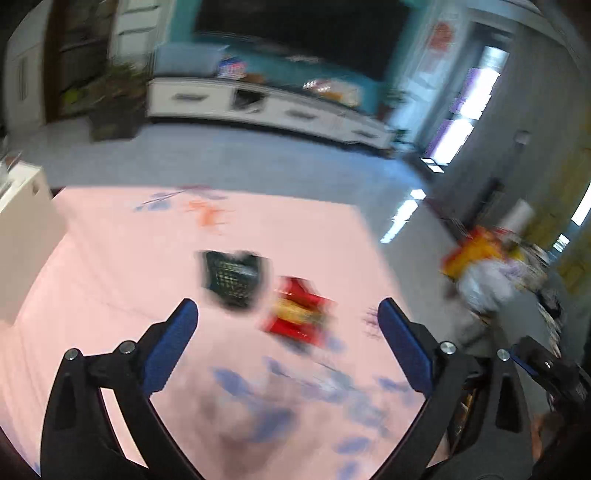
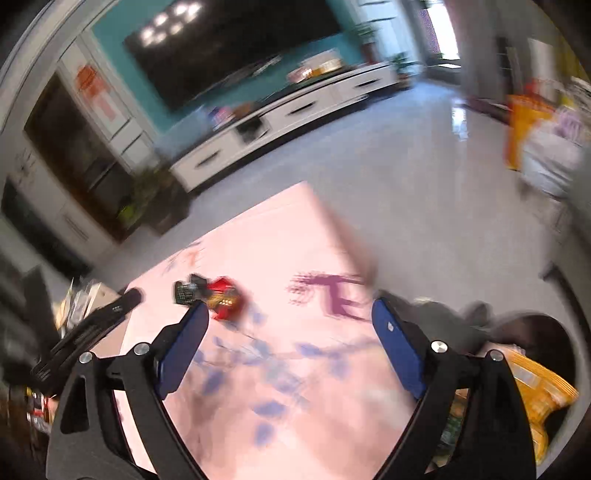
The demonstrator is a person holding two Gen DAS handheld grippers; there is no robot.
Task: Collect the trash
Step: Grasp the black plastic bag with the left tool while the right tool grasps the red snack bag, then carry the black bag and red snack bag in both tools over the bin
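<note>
On the pink worktop (image 1: 110, 251), a red-and-yellow wrapper (image 1: 297, 314) lies just beside a dark wrapper (image 1: 232, 277) at its 10 o'clock, both blurred. The left gripper (image 1: 288, 325) and right gripper (image 2: 290, 325) hover with jaws spread wide and nothing between them.

place: home living room | signs: wall television (image 1: 295, 33), low white media cabinet (image 1: 258, 105), potted plant (image 1: 114, 99)
</note>
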